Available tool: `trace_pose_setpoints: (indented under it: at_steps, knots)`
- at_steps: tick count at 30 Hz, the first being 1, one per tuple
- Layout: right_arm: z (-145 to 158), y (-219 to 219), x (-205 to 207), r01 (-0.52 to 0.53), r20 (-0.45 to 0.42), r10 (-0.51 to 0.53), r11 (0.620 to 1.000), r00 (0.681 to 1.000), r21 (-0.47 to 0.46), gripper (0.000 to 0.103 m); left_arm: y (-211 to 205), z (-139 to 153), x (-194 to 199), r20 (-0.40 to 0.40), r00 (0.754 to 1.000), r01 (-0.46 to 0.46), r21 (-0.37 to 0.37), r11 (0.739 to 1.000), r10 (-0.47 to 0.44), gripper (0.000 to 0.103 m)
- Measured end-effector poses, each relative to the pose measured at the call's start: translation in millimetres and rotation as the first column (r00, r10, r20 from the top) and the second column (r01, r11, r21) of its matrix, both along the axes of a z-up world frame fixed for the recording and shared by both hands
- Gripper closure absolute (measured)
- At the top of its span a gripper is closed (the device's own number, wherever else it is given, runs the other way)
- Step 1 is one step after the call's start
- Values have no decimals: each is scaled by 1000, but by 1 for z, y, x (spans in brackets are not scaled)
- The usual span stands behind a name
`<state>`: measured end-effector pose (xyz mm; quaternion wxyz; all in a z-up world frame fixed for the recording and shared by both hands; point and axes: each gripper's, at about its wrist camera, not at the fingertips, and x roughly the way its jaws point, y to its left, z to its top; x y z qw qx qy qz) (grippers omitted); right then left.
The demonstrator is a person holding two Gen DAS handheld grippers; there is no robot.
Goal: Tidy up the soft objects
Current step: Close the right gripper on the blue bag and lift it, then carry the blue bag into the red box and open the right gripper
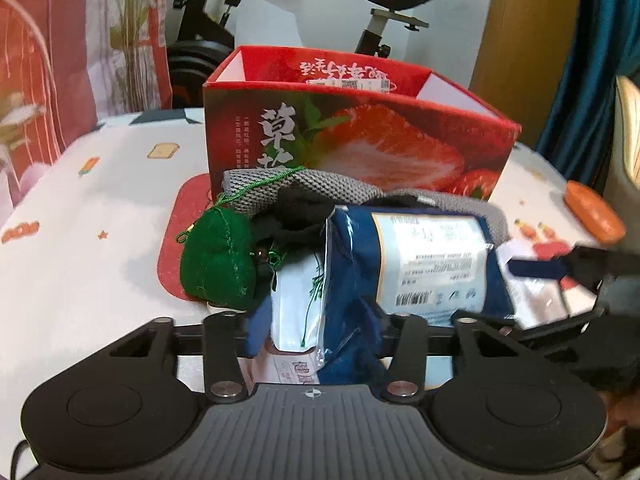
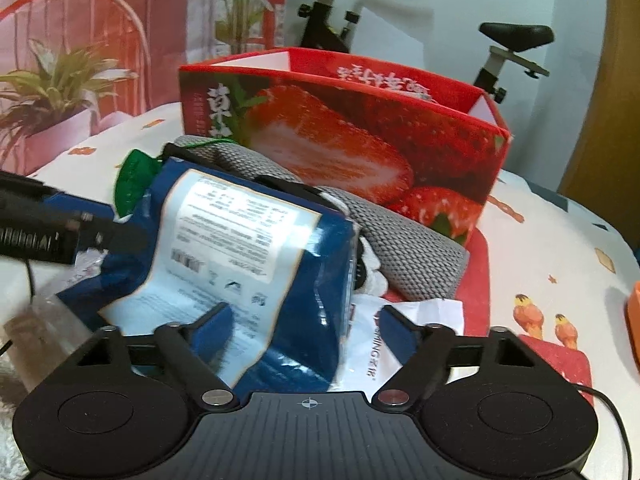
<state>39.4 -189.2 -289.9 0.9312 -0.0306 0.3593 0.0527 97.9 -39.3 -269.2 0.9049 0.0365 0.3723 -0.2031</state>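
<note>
Counter (image 1: 88,240) with strawberry box (image 1: 360,140) | both tools spread, left tool (image 1: 316,328) and right tool (image 2: 308,332) straddling blue packet (image 2: 248,248), probably untouched | clench squarely, lift clear of grey cloth (image 2: 416,256)

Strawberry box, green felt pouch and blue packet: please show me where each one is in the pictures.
strawberry box (image 1: 400,148), left wrist view, front wall.
green felt pouch (image 1: 218,258), left wrist view, middle of its body.
blue packet (image 2: 240,232), right wrist view, pale label.
</note>
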Motion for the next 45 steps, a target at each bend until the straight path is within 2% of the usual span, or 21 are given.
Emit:
trace_pose_setpoints:
  at_steps: [3, 10, 14, 17, 18, 23, 27, 33, 40, 45]
  knots:
    - [2, 0, -1, -16, -3, 16, 1000, 1000, 18, 45, -3, 7, 0, 12, 1000, 18, -16, 1000, -18, 63]
    - [4, -5, -2, -11, 0, 11, 999, 1000, 51, 49, -9, 22, -2, 63, 997, 49, -22, 999, -48, 63]
    - [2, -6, 1, -36, -13, 36, 998, 999, 53, 48, -18, 10, 8, -4, 996, 87, -27, 996, -87, 63]
    - [2, -12, 3, -40, -11, 41, 996, 999, 83, 49, -21, -6, 23, -116, 989, 88, -70, 994, -96, 63]
    - [1, -14, 4, -38, -13, 39, 995, 999, 94, 50, -23, -8, 25, -128, 986, 98, -75, 992, -107, 63]
    - [10, -17, 2, -67, -6, 68, 990, 998, 127, 66, -33, 4, 24, -91, 986, 140, -22, 990, -141, 63]
    - [35, -24, 1, -88, 54, 81, 987, 995, 137, 67, -30, 33, 20, -26, 988, 153, -55, 987, -155, 63]
    - [85, -37, 18, -123, 150, 105, 986, 983, 113, 67, -30, 83, 26, 101, 977, 193, -78, 978, -185, 63]
    - [141, -30, 66, -239, 224, 241, 970, 944, -39, 67, -33, 128, 67, 214, 966, 170, -112, 979, -143, 63]
    - [163, -20, 104, -269, 248, 294, 954, 923, -131, 70, -33, 147, 105, 235, 961, 183, -152, 971, -145, 63]
